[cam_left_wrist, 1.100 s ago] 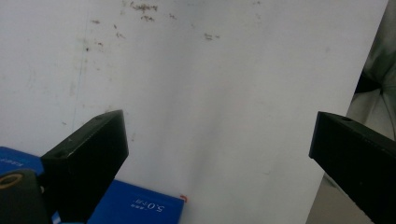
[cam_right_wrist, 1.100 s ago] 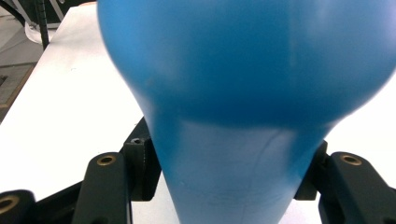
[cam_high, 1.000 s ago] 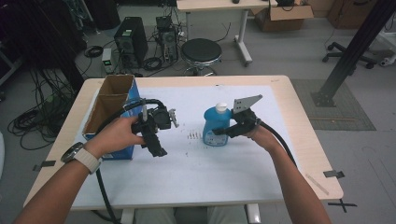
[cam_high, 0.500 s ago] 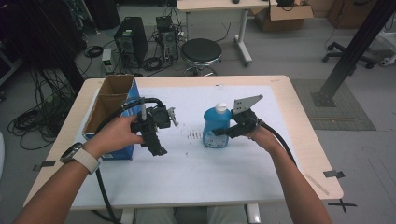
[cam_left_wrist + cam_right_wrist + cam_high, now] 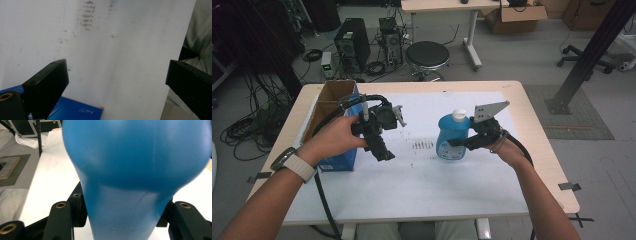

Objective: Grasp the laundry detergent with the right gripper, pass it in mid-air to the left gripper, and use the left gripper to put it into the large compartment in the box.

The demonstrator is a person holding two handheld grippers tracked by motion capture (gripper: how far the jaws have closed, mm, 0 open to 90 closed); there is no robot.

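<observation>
Nearest you, your forearms come in from six o'clock over the white sheet (image 5: 412, 190) that covers the table (image 5: 537, 125). Your left gripper (image 5: 379, 142) hangs above the sheet at about nine o'clock from the table's middle, its jaws pointing down and standing wide apart with nothing between them; in the left gripper view you see bare sheet and a corner of the blue box (image 5: 75, 111) below them. Your right gripper (image 5: 457, 143) sits at about three o'clock, clamped on the lower body of the blue bottle (image 5: 453, 140); in the right gripper view the bottle (image 5: 130, 182) fills the gap, pads pressed on either side. The bottle stands upright near the table's middle, white cap (image 5: 459, 114) on top; what it holds cannot be told. Farther off, at ten o'clock, the open cardboard box (image 5: 329, 102) stands along the table's left edge, just behind the blue box (image 5: 343, 159); its inside cannot be made out.
</observation>
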